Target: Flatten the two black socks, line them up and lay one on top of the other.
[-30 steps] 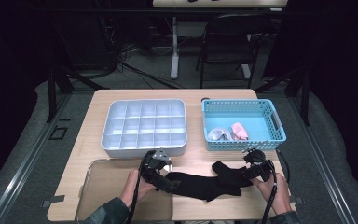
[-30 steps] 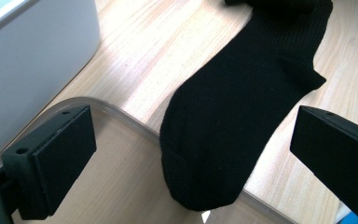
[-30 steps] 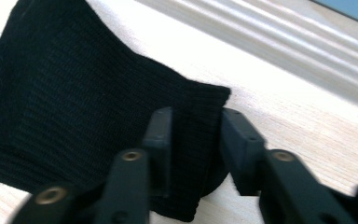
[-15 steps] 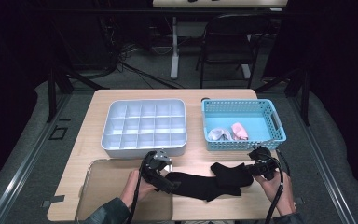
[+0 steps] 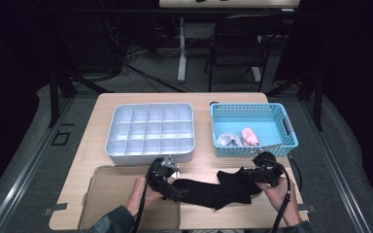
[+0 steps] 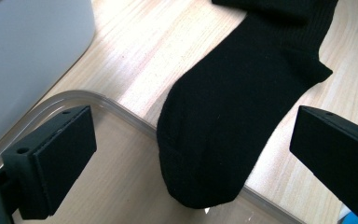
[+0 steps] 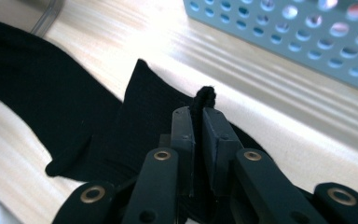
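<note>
Pale wood makes the desk (image 5: pixel 204 165), and it stands in a dark room. At its near edge lies a clear flat tray (image 5: pixel 111 194). The toe of a black sock (image 6: pixel 223 126) rests over the rim of this tray, and the rest of the sock stretches across the desk toward the person's right side.

The left gripper (image 6: pixel 191 154) hovers over the toe with its jaws spread wide, one at each side, and they do not touch the cloth. The right gripper (image 7: pixel 196 122) has its jaws pressed together on a small fold of the cuff end. They have just been closing on it, and a little tuft of black cloth stands up between them.

I think the danger is in this thin pinch. If the right gripper lifts or pulls quickly, the fold can slip out and the sock will drop back in a heap. Also the toe hangs over the tray rim, so a pull may drag it against the rim or shift the tray. If the left jaws close too low, they may catch the rim instead of the cloth.

Farther away stands a grey divided box (image 5: pixel 150 133) with many small compartments, and all of them look empty. To its right is a light blue basket (image 5: pixel 272 111) with holes in the walls. Inside it lie a whitish rolled piece (image 5: pixel 228 140) and a pink one (image 5: pixel 249 136), side by side; they are probably rolled socks, but I cannot tell for sure.
</note>
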{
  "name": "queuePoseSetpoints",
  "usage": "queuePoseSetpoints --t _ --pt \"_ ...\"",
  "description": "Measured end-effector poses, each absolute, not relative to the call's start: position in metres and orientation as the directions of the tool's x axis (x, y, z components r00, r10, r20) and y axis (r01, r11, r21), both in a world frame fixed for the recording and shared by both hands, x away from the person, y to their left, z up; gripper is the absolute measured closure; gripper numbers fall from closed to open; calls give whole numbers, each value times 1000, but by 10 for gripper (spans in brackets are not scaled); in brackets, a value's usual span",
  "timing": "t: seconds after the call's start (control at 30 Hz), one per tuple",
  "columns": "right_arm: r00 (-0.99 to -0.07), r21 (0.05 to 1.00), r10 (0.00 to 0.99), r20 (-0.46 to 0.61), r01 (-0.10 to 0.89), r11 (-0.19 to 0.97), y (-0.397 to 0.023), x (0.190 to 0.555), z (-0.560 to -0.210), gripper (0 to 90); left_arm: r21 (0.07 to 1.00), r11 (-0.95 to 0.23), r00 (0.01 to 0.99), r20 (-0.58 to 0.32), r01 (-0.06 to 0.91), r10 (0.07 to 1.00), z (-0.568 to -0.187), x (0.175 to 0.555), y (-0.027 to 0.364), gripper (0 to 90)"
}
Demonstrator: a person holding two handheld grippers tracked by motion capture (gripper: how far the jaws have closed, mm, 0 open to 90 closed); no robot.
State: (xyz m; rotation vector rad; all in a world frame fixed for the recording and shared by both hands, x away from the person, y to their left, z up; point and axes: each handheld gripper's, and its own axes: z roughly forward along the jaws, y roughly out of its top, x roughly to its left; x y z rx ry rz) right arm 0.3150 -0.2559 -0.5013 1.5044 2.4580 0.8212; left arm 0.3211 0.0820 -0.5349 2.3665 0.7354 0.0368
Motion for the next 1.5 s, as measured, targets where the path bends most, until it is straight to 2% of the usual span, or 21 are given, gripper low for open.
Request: queuePoseSetpoints --t 0.07,0.23,0.43,0.5,0.6,0.7,0.8,0.93,1.03,1.2,1.37,1.5 --pt "-488 518 861 145 779 354 -252 316 -502 835 595 -633 844 -158 496 513 -535 321 82 3" --pt "-548 556 803 234 753 351 -236 316 -502 850 591 -634 842 -158 499 516 -536 320 79 4" --pt "-612 578 750 251 716 391 -203 318 -497 852 585 -639 844 -158 499 513 -536 320 78 3" --pt "-639 569 736 225 699 433 -192 318 -497 844 581 -644 845 -155 498 513 -537 320 77 4" --pt "-618 550 773 141 698 458 -193 319 -496 761 579 -645 845 -157 498 511 -537 319 78 4" --pt "-581 485 801 147 748 454 -214 325 -502 630 577 -646 845 -160 499 510 -537 319 78 4" --pt "-538 431 838 89 780 455 -236 325 -509 531 575 -648 845 -161 500 509 -537 319 78 4" --pt "-463 403 877 132 833 379 -266 327 -516 455 570 -657 851 -160 494 501 -537 318 76 8" --pt "-457 388 875 160 844 370 -272 328 -523 367 564 -662 852 -159 493 499 -538 318 74 21" --pt "-532 340 835 138 818 465 -255 333 -533 313 561 -667 855 -160 490 493 -539 316 72 28" --pt "-637 412 758 140 734 540 -238 325 -521 296 562 -666 855 -163 490 492 -538 317 72 30" --pt "-711 388 694 112 675 628 -220 319 -525 263 563 -665 856 -168 490 488 -539 316 71 30"
